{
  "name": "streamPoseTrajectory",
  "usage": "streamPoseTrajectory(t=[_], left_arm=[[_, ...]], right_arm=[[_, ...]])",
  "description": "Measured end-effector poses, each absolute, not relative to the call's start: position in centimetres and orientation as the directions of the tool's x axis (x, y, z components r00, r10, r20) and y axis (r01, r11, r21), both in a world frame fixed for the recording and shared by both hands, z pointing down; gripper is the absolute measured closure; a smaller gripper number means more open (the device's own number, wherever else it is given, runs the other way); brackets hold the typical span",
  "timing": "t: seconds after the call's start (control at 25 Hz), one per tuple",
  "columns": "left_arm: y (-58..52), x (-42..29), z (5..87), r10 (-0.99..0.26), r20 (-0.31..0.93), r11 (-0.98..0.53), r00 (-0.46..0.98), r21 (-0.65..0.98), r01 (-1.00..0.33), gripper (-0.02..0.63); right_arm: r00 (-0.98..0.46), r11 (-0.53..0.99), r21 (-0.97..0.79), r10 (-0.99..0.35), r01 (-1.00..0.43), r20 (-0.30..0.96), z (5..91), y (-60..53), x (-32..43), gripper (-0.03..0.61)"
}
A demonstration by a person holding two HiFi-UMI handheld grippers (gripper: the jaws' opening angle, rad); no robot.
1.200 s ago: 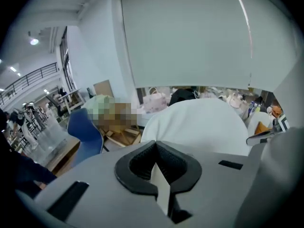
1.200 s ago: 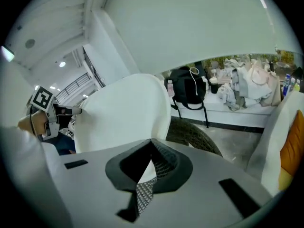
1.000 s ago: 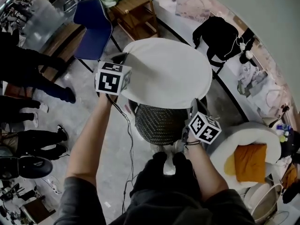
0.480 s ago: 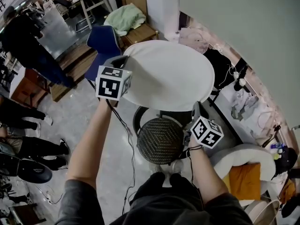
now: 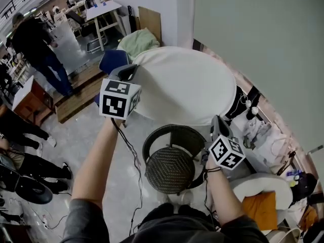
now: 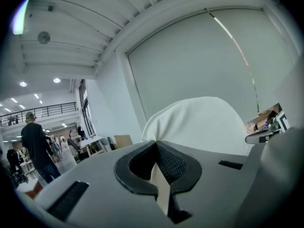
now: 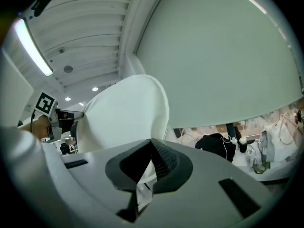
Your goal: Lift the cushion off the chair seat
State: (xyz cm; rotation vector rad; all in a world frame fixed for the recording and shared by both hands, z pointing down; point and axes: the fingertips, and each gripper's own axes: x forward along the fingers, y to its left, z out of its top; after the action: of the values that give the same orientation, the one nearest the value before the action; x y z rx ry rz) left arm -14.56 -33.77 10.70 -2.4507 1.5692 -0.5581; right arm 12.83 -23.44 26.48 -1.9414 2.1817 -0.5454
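- Cushion [image 5: 185,87]: the round white cushion hangs in the air between the two tools. In the head view it lies above and beyond the chair, and no part of it touches the chair.
- Chair seat [image 5: 169,170]: a dark woven disc, bare, directly below the near edge of the cushion. A dark curved rim [image 5: 152,138] wraps around its far side.
- Left tool [image 5: 132,71]: clenched on the cushion's left edge. In the left gripper view, the left tool [image 6: 160,177] has its jaws together on a thin fold of the white cover, and the cushion [image 6: 194,122] rises just beyond them.
- Right tool [image 5: 217,124]: clenched on the cushion's near right edge. In the right gripper view, the right tool [image 7: 144,177] pinches a crumpled strip of white fabric, and the cushion [image 7: 128,110] stands behind it.
- Progress: we judge the lift itself essentially done, since the cushion is clear of the seat and carried by both grips. At most it remains to take the cushion away and set it down, a step the task does not name.
- Containers: the chair's rim encloses only the bare seat. At lower right of the head view, a round white padded tub [image 5: 253,184] holds an orange pillow [image 5: 260,210]. We cannot read the contents of anything else.
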Motion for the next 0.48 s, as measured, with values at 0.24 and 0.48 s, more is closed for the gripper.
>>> streamPoseTrajectory(t=[0.24,0.48], left_arm=[[-31.9,-14.6,5.1,-0.921,0.127,-0.388,0.368,-0.358,-0.849,0.607],[-30.4,-15.0,1.0,-0.931,0.053,-0.356,0.362,-0.361,-0.862,0.607]], right_arm=[[-0.152,0.134,-0.348,-0.988,-0.928,0.024,21.0,-23.1,13.3,0.565],[-0.164,0.171,-0.318,-0.985,-0.933,-0.049,16.5,-22.8,13.5,0.565]])
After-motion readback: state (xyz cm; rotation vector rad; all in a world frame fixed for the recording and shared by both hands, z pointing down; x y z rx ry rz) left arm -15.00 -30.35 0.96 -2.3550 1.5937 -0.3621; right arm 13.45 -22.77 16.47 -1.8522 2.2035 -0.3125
